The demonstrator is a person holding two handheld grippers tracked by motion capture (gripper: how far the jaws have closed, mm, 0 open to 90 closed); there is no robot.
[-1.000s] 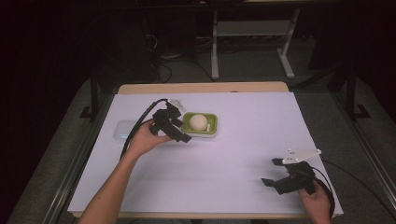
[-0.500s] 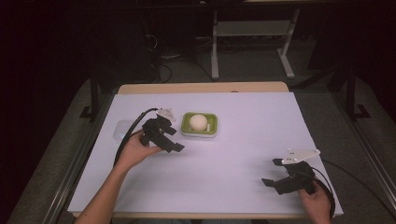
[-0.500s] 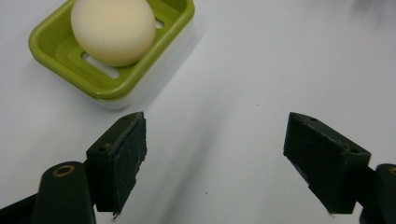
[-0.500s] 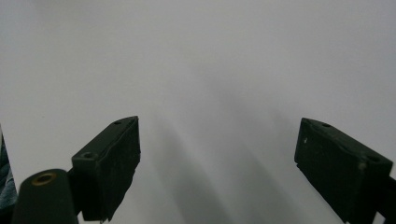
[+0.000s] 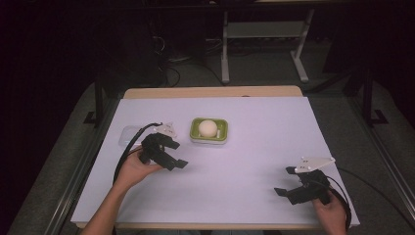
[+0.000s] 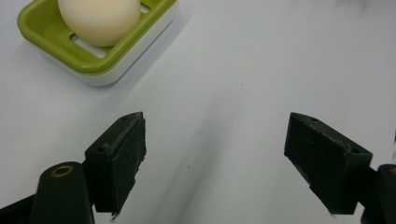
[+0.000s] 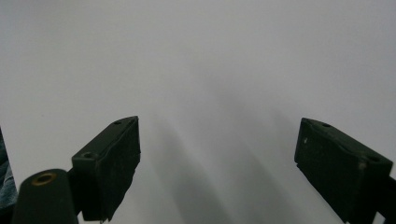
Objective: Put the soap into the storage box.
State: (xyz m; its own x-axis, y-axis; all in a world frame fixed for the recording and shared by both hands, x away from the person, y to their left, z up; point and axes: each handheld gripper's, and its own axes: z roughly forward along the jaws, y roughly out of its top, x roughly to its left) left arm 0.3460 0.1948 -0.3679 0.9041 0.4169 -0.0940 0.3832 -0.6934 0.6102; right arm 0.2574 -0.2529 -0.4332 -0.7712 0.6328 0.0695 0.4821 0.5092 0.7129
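A green soap dish [image 5: 221, 133] stands at the table's middle left with a round cream soap [image 5: 208, 128] lying in it. My left gripper [image 5: 177, 154] hovers below and to the left of the dish, apart from it, open and holding nothing. In the left gripper view the dish [image 6: 70, 58] and the soap [image 6: 100, 16] sit at the upper left, beyond my left gripper [image 6: 215, 158] with its jaws wide apart. My right gripper [image 5: 284, 181] stays near the front right edge, open and empty. In its own view my right gripper [image 7: 217, 168] faces bare white surface.
A clear, flat plastic piece [image 5: 128, 134] lies on the white table cover [image 5: 254, 147] just left of the left hand. Black cables trail from both grippers. Dark floor and a white stand [image 5: 264, 34] lie beyond the far edge.
My left gripper has drawn back from beside the soap dish, toward the near left, with its jaws open. The soap stays in the dish. The right gripper has not moved.
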